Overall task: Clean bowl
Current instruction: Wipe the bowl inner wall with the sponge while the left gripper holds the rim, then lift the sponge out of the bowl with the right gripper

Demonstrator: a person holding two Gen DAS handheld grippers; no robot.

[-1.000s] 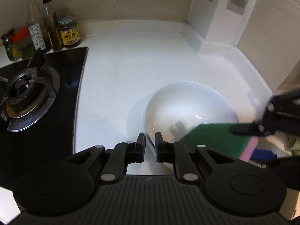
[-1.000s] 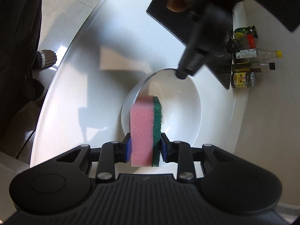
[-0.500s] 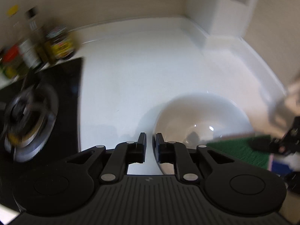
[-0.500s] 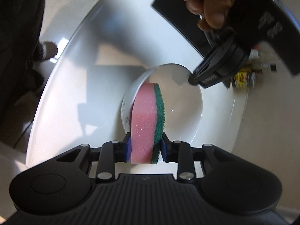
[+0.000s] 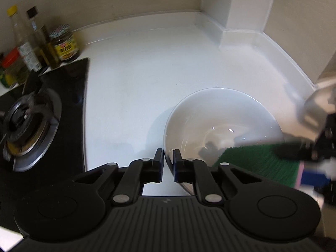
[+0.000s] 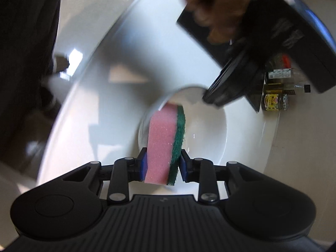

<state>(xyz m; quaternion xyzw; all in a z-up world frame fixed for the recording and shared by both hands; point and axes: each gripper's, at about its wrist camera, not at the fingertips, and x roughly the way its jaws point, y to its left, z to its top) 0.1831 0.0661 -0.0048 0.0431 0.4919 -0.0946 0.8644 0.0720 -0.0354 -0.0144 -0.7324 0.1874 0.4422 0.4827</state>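
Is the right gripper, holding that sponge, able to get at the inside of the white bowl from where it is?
Probably yes. The right gripper holds the sponge over the open bowl, nothing covering it. The left gripper pinches only the bowl's rim at one side.

The left wrist view looks forward and down along its black two-finger left gripper point(image 5: 168, 163) from just beside the white ceramic bowl point(image 5: 220, 113), facing the corner wall across the white countertop point(image 5: 147, 69); the right wrist view looks steeply down along the right gripper point(image 6: 162, 163) from close above; both share the bowl, the pink-and-green sponge point(image 6: 166, 145) and the yellow-labelled jar point(image 5: 64, 44).
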